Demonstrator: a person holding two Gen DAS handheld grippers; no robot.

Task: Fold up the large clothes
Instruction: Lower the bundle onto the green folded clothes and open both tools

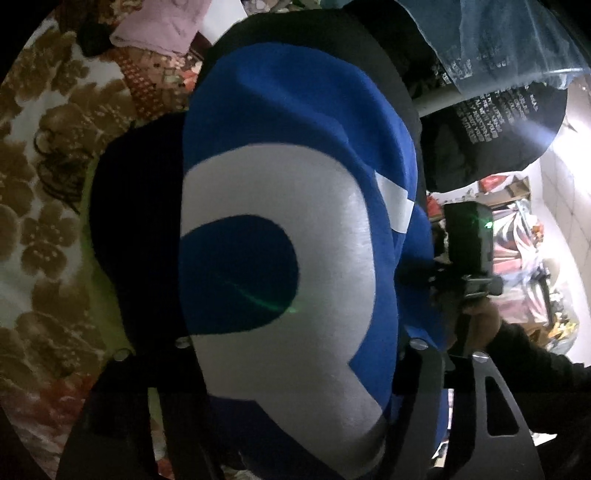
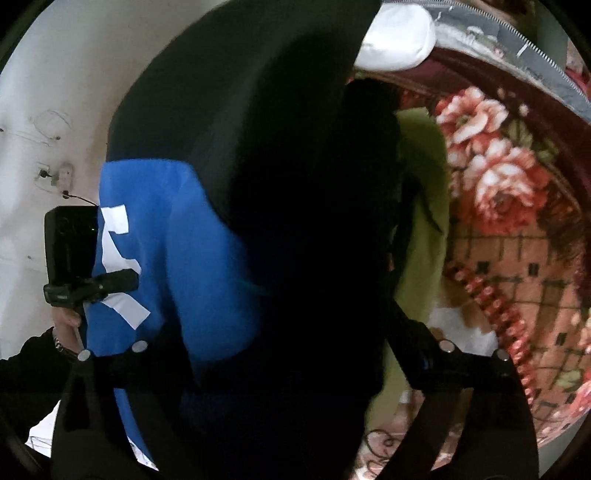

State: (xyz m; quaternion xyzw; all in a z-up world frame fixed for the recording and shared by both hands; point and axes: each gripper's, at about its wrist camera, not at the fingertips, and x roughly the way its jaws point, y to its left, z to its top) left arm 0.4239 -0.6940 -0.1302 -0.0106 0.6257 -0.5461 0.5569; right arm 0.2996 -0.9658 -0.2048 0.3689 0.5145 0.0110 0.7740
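A large blue and black garment with a big white print [image 1: 314,258] hangs lifted in front of both cameras. In the left wrist view it fills the middle and runs down between the fingers of my left gripper [image 1: 295,369], which is shut on its cloth. In the right wrist view the garment [image 2: 177,258] shows blue at the left and black in the middle, and my right gripper [image 2: 291,354] is shut on the black part. The right gripper also appears in the left wrist view [image 1: 469,258], held by a hand. The fingertips are hidden by cloth.
A floral blanket [image 1: 44,206] covers the bed at the left, red-flowered in the right wrist view [image 2: 517,258]. A lime-green cloth [image 2: 424,221] lies behind the garment. Pink clothing [image 1: 162,26] and hanging dark clothes [image 1: 491,122] sit at the back. A white wall [image 2: 55,92] is left.
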